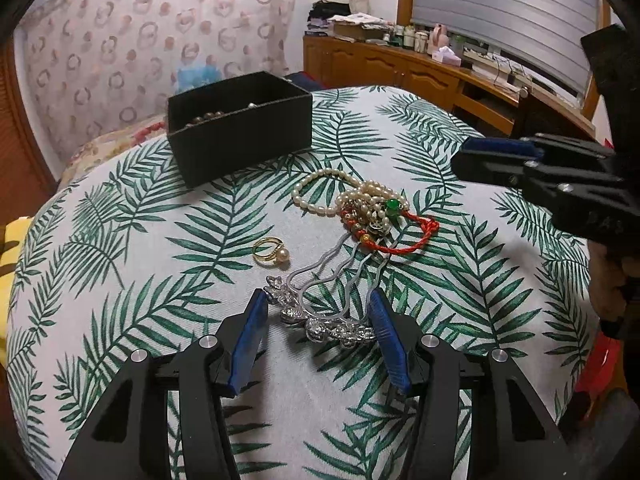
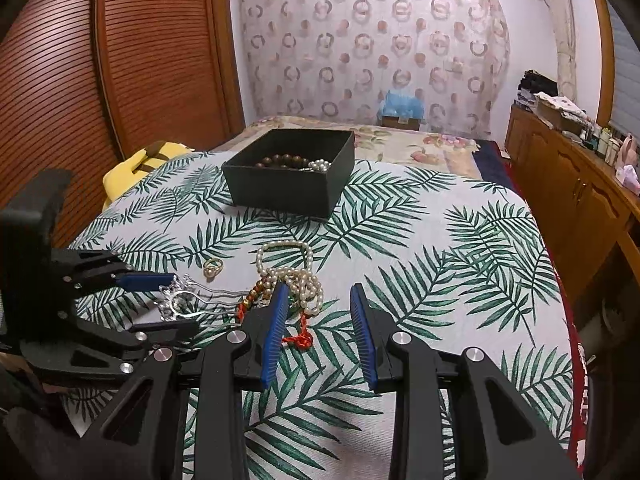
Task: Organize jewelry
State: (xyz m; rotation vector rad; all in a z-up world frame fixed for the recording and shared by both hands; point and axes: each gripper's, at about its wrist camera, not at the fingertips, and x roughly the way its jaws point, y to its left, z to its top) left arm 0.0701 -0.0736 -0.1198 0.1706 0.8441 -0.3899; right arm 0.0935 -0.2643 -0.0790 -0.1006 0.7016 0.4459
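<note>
A silver hair comb (image 1: 320, 316) lies on the leaf-print cloth between the open fingers of my left gripper (image 1: 320, 302), which shows too in the right wrist view (image 2: 168, 300). Beyond it lie a gold pearl ring (image 1: 270, 254), a pearl necklace (image 1: 340, 192) and a red cord bracelet (image 1: 404, 236) in a tangle. A black box (image 1: 240, 132) at the back holds brown beads (image 2: 282, 160) and pearls. My right gripper (image 2: 320, 292) is open and empty just right of the tangle (image 2: 296, 284); it shows too in the left wrist view (image 1: 464, 156).
The leaf-print cloth (image 2: 460, 248) covers a table in front of a bed (image 2: 400, 140). A wooden sideboard (image 2: 568, 184) with clutter stands at the right, a wooden wardrobe (image 2: 120, 60) at the left. A yellow object (image 2: 132, 164) lies by the table's far left edge.
</note>
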